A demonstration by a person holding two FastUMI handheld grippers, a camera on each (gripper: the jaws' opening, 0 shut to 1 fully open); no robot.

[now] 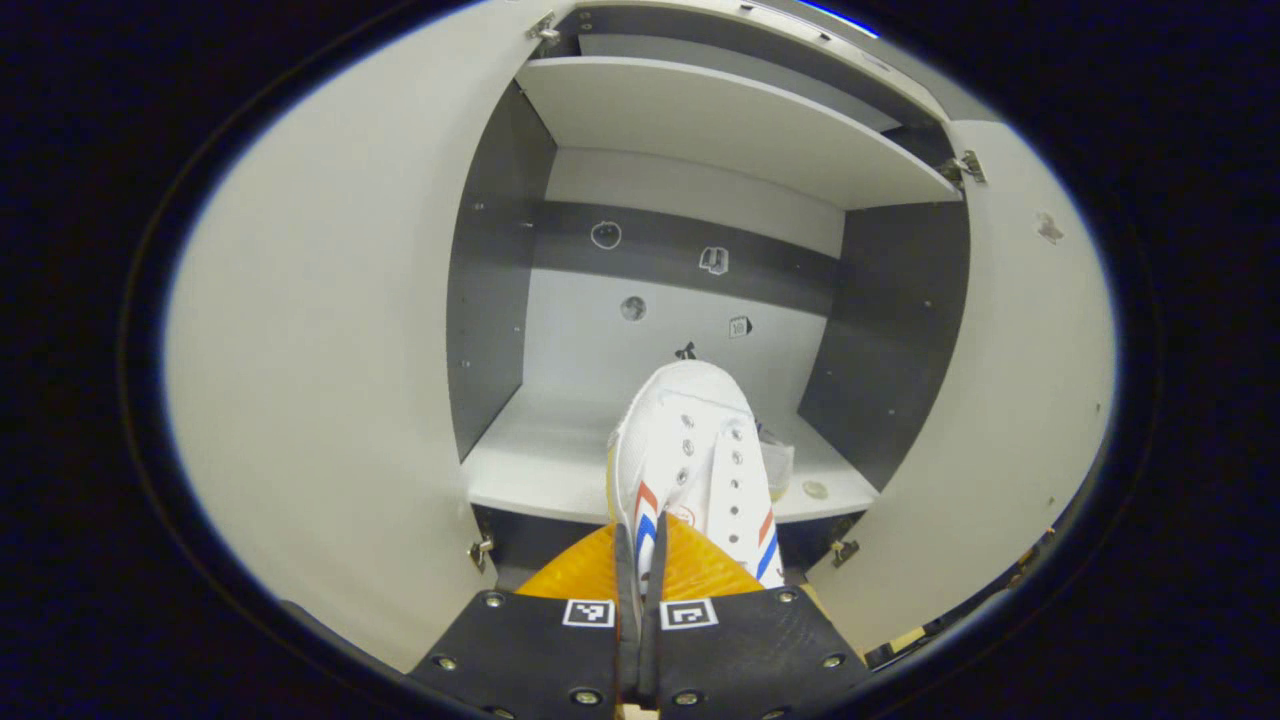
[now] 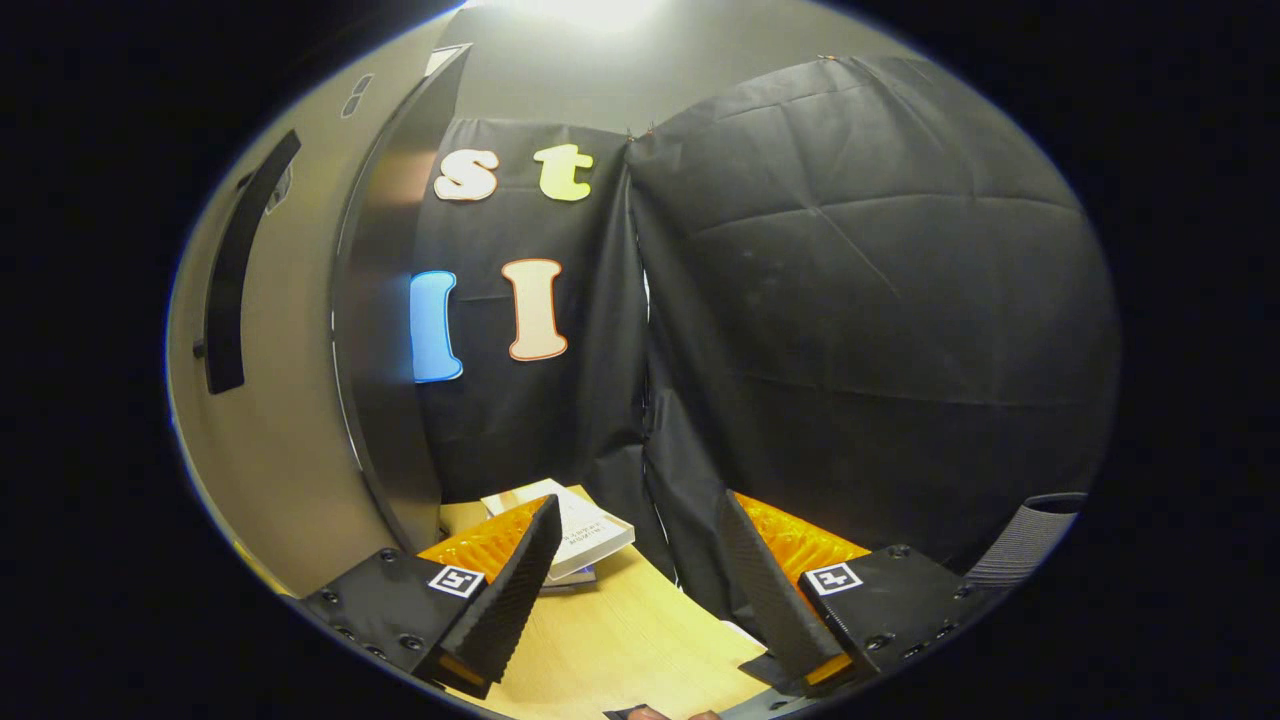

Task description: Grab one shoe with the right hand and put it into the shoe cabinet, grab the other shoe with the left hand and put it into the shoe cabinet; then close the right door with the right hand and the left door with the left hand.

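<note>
In the left gripper view, the left gripper point(image 1: 640, 600) was clamped on the rear edge of a white canvas sneaker point(image 1: 695, 460), its two fingers pressed almost together with only the thin shoe material between them. The sneaker ran straight forward from the fingertips, toe pointing into the shoe cabinet point(image 1: 500, 300); red and blue stripes showed on both of its sides and rows of eyelets ran up its middle. Its toe reached over the front edge of the lower shelf point(image 1: 540, 470), right of that shelf's middle, though whether the sole touched the shelf could not be told. Beside the sneaker's right side, something pale and partly hidden lay on the shelf near its front right corner. An upper shelf point(image 1: 730, 120) crossed the cabinet above. Both doors stood wide open: the left door point(image 1: 330, 350) swung out on one side and the right door point(image 1: 1010, 400) on the other, each with hinges visible at top and bottom. In the right gripper view, the right gripper point(image 2: 640, 590) stood wide open and held nothing, well apart from the sneaker. Between and below its fingers lay a light wooden counter point(image 2: 620, 640) with a stack of books point(image 2: 585, 535) near its far edge, against the black cloth wall. To that gripper's left stood a pale door panel point(image 2: 290, 470) with a dark bar handle point(image 2: 240, 270).
</note>
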